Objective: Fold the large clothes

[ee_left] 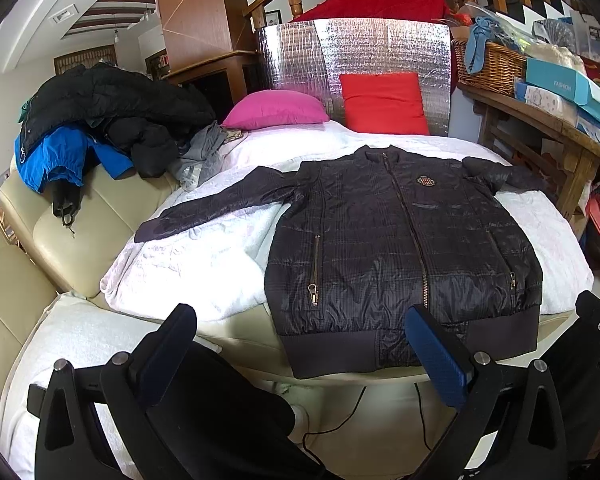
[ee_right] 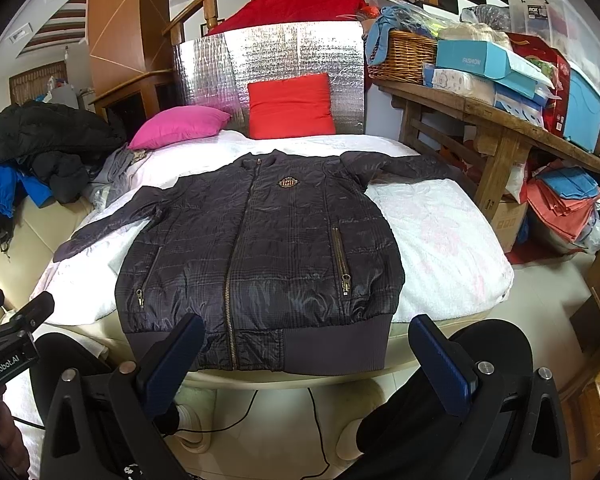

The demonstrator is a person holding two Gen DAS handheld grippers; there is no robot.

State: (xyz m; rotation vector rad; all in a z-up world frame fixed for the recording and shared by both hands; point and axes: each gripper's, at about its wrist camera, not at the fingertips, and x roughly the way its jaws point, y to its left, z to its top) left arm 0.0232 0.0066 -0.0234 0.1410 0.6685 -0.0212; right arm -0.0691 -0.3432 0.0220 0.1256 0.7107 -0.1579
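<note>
chest badge (ee_right: 287, 182) lettering too small to read; jacket (ee_right: 260, 248) hem perhaps overhangs | right gripper (ee_left: 598, 332) cut off

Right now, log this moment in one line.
left hand-held gripper: open | right hand-held gripper: open | dark quilted zip-up jacket: flat, unfolded, zipped | white blanket: beneath

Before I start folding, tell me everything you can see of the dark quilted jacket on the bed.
The dark quilted jacket lies flat, front up, on the white blanket, zipped closed. The shell looks shiny; it has a ribbed hem, two zipped pockets, a stand collar and a chest badge. Both sleeves spread outward. The hem hangs over the bed's near edge. Neither the left gripper nor the right gripper touches it.
</note>
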